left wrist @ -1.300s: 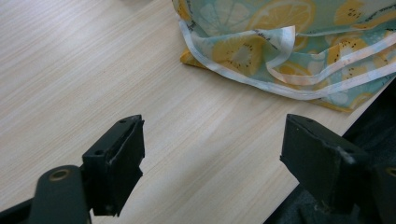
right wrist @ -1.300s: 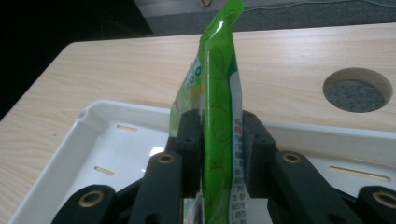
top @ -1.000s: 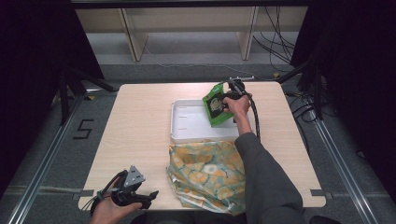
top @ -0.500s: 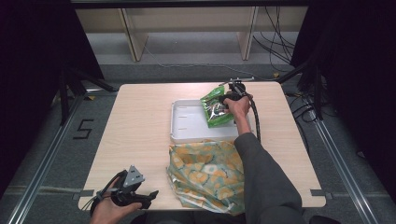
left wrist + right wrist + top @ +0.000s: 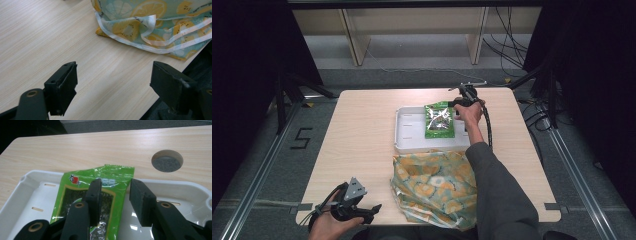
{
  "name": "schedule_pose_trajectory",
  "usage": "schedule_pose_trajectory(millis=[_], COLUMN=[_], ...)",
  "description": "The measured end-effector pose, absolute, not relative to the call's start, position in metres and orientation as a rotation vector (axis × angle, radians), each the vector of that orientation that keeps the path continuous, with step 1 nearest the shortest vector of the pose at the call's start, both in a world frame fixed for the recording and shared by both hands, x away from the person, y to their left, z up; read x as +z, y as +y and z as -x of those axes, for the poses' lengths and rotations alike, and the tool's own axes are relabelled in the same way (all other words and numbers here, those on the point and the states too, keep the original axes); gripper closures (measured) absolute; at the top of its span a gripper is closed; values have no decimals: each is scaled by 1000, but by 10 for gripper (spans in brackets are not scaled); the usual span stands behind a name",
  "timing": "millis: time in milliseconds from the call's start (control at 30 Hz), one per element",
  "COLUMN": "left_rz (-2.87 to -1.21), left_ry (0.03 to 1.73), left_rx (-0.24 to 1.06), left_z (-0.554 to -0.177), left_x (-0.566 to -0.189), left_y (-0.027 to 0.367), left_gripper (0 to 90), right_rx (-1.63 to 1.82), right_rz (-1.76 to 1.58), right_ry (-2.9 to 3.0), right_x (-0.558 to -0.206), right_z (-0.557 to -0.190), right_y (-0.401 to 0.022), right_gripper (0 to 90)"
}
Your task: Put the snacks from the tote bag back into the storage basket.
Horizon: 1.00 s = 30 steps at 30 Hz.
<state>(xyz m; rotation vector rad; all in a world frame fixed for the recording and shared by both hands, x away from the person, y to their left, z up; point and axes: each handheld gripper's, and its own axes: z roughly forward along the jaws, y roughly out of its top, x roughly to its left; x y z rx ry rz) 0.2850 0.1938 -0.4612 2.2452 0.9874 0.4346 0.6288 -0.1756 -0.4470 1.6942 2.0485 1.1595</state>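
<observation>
A green seaweed snack packet point(image 5: 439, 120) lies flat in the white tray point(image 5: 412, 132) at the table's far middle. My right gripper point(image 5: 460, 102) hovers at the packet's far right corner. In the right gripper view the jaws stand apart just over the packet point(image 5: 115, 173), so the gripper point(image 5: 113, 187) is open and the pads do not press on it. My left gripper point(image 5: 362, 212) rests at the table's near left edge. It is wide open point(image 5: 113, 75) with only bare tabletop between the jaws.
A fruit-print cloth bag point(image 5: 434, 185) lies crumpled at the near middle, just in front of the tray, and its hem point(image 5: 155, 25) lies close ahead of my left gripper. A round cable hole point(image 5: 167, 161) sits in the tabletop beyond the tray point(image 5: 30, 195).
The packet, tilted up in my right gripper a second ago, has dropped flat into the tray and been let go. The left hand has not moved.
</observation>
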Motion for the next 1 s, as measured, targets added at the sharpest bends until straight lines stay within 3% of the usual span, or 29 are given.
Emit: schedule_pose_trajectory(millis=[367,433,500,1000], left_rz=[-2265,-2248,-2251,-2240], left_ry=[975,997,996,989], left_rx=[438,426,427,441], left_z=[-286,-285,-285,-287], left_x=[-460,-461,-461,-461], left_y=[196,195,195,196], left_gripper=[211,211,211,211], right_rx=[1140,1129,1122,1149], right_rz=[-1634,-1761,-1595,-1542], right_ry=[2092,2082,2138,2208], right_x=[-441,-435,-437,-422], right_z=[-624,-619,-622,-603], right_y=[-178,-172,-180,-191], right_gripper=[596,590,580,534])
